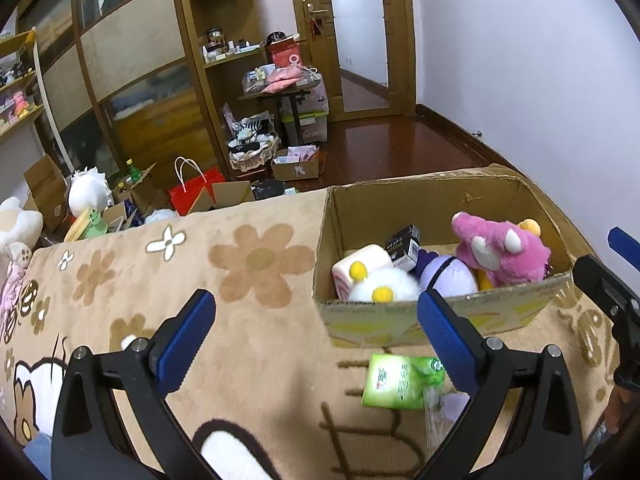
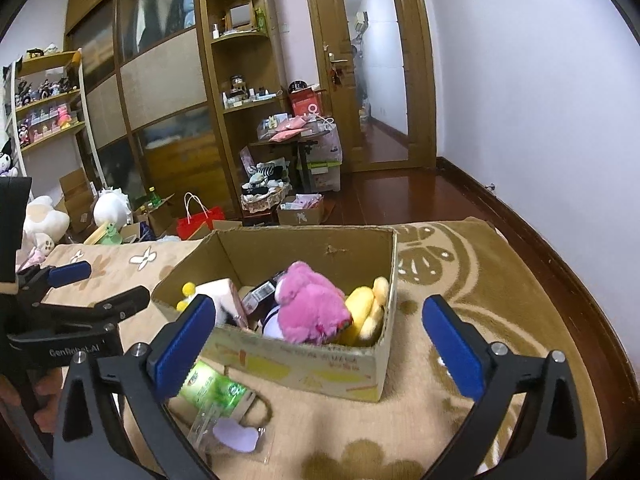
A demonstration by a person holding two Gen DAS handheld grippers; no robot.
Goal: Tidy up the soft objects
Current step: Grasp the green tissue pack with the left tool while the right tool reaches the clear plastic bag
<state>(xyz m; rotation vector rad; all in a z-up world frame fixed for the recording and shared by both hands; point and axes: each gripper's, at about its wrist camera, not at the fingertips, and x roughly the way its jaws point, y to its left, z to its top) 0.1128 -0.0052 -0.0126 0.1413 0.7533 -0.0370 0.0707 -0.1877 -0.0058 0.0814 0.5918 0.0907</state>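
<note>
Cardboard box [image 1: 440, 316] sits on beige flower-patterned blanket [image 1: 248, 264], open top. Inside: pink plush [image 1: 500, 252], white plush with yellow pompoms [image 1: 380, 286], purple-and-white plush [image 1: 452, 276], yellow plush [image 2: 364, 308], small black carton [image 1: 404, 244] (wedged between plushes). Green packet [image 1: 400, 380] lies on blanket just in front of box. Left gripper [image 1: 316, 328] jaws wide apart, nothing between pads. Right gripper [image 2: 320, 336] likewise spread, empty, facing box front.

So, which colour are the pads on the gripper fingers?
Blue pads on black arms, clearest in the right wrist view.
</note>
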